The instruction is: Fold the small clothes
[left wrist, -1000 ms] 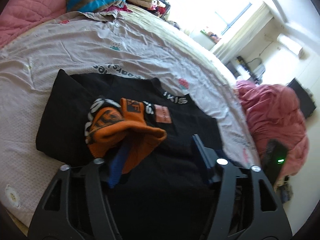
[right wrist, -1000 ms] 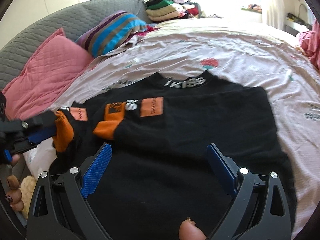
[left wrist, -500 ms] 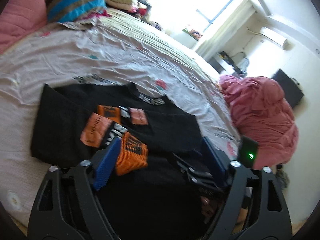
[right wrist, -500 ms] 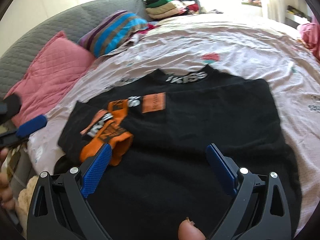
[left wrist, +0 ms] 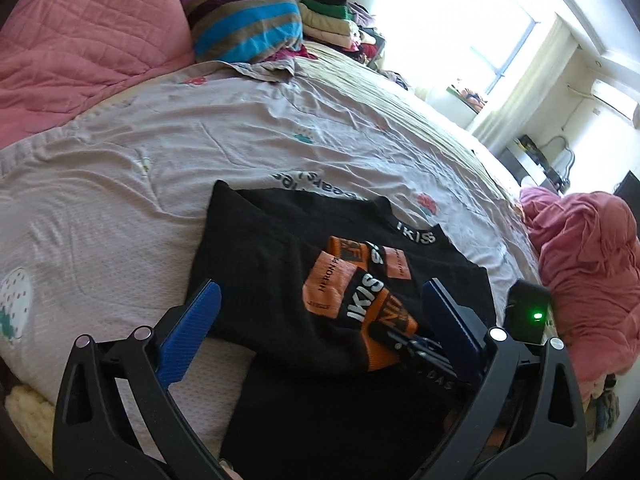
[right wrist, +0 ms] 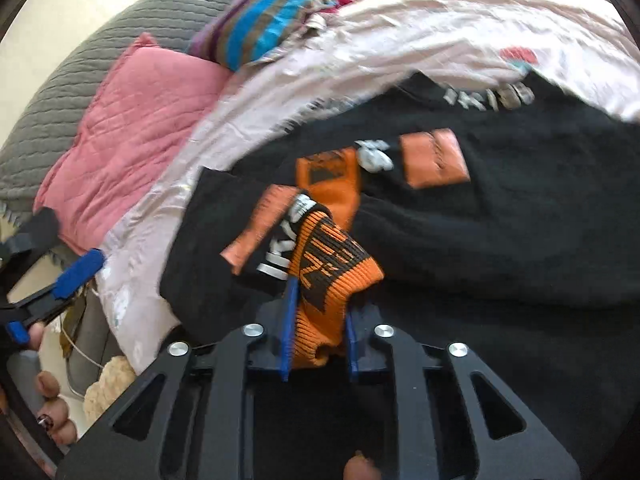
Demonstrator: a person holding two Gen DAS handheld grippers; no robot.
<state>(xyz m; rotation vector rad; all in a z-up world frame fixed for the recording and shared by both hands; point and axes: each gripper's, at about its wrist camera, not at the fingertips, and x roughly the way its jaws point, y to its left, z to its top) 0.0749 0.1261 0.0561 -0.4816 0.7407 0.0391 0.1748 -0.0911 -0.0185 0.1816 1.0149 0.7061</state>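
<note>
A black sweater (left wrist: 272, 264) with orange patches lies flat on the bed, one sleeve folded across its chest. It also shows in the right wrist view (right wrist: 500, 220). The sleeve ends in an orange ribbed cuff (right wrist: 328, 276), also in the left wrist view (left wrist: 384, 320). My right gripper (right wrist: 318, 312) is shut on that cuff and appears in the left wrist view (left wrist: 420, 350). My left gripper (left wrist: 320, 312) is open and empty above the sweater's left side, and is seen at the bed's edge in the right wrist view (right wrist: 76, 270).
A pale printed sheet (left wrist: 160, 152) covers the bed. A pink pillow (left wrist: 80, 40) and a striped pillow (left wrist: 248, 20) lie at the head. Folded clothes (left wrist: 332, 20) are stacked behind. A pink blanket heap (left wrist: 588, 264) lies off the far side.
My left gripper let go of the orange cuff and drew back to the left, open. My right gripper moved in and shut on the cuff.
</note>
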